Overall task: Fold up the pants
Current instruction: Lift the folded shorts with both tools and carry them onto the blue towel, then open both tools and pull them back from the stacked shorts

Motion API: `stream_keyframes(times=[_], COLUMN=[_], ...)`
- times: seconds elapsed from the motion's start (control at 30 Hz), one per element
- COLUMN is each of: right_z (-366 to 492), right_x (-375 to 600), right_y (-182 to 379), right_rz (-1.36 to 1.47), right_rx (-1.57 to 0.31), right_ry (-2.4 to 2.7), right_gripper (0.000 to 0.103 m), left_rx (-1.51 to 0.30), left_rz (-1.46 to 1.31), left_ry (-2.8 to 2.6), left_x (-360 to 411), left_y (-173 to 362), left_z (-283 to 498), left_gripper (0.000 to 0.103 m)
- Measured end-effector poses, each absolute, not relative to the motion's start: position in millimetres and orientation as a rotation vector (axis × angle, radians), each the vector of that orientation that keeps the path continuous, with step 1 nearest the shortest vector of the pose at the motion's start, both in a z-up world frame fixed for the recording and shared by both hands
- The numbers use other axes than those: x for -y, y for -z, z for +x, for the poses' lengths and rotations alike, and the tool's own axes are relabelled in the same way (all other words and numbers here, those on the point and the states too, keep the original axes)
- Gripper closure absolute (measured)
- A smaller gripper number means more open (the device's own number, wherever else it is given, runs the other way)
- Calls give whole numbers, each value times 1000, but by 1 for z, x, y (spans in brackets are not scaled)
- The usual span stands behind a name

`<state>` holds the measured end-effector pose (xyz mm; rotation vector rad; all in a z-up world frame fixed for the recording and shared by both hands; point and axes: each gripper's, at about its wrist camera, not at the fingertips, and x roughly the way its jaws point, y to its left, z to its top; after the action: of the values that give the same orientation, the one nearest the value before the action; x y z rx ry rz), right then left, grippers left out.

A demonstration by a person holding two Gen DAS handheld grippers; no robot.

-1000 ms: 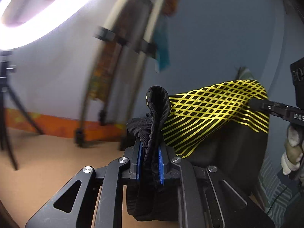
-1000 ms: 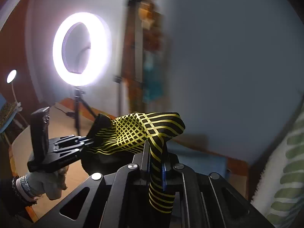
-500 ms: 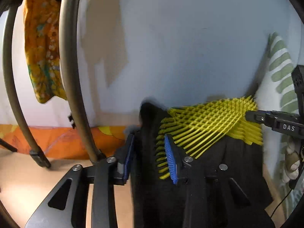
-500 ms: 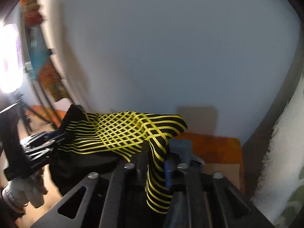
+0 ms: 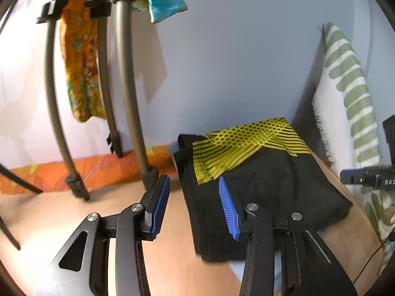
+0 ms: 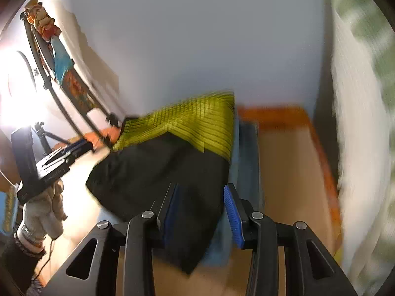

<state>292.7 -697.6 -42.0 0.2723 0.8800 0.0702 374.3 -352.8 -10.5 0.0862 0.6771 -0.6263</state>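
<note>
The black pants (image 5: 266, 190) with a yellow-striped band (image 5: 246, 145) lie folded on the wooden table (image 5: 74, 222), near the wall. My left gripper (image 5: 195, 207) is open and empty, its jaws wide apart over the pants' left edge. My right gripper (image 6: 202, 209) is open and empty above the pants (image 6: 158, 172), whose yellow band (image 6: 187, 125) lies at the far end. The right gripper's tip (image 5: 365, 176) shows at the right in the left wrist view. The left gripper's body (image 6: 54, 160) shows at the left in the right wrist view.
A stand with dark curved legs (image 5: 128, 98) and hanging orange and teal cloths (image 5: 81, 69) stands at the back left. A white and green towel (image 5: 350, 93) hangs at the right. A bright ring light (image 6: 14, 83) is at the far left. A blue cloth (image 6: 244, 153) lies under the pants.
Both grippers have opened and let go of the pants, which now lie flat on the table. Both grippers have drawn back a little and tilted down.
</note>
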Motion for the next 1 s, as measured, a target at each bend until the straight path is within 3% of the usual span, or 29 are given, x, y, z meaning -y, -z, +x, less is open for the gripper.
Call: stream_keyframes(times=[0.2, 0.47, 0.5, 0.57, 0.67, 0.93, 1.0], right_z=[266, 263, 265, 266, 265, 256, 256], right_x=[698, 679, 677, 673, 669, 686, 692], right_y=[60, 76, 79, 81, 70, 37, 43], right_rz=[457, 404, 403, 381, 329, 133, 159], right_rx=[-907, -979, -990, -995, -985, -958, -966], right_ry=[-115, -47, -48, -38, -20, 113, 111], right_gripper=[64, 64, 66, 85, 98, 99, 93], left_rx=[-694, -727, -729, -728, -729, -742, -746], left_rz=[128, 120, 123, 130, 125, 104, 100], left_ry=[639, 622, 617, 607, 602, 625, 635], left_x=[357, 345, 344, 341, 338, 340, 340], left_y=[18, 22, 22, 21, 19, 15, 13], left_z=[358, 352, 352, 352, 351, 343, 339], left_gripper=[63, 63, 63, 63, 63, 63, 63])
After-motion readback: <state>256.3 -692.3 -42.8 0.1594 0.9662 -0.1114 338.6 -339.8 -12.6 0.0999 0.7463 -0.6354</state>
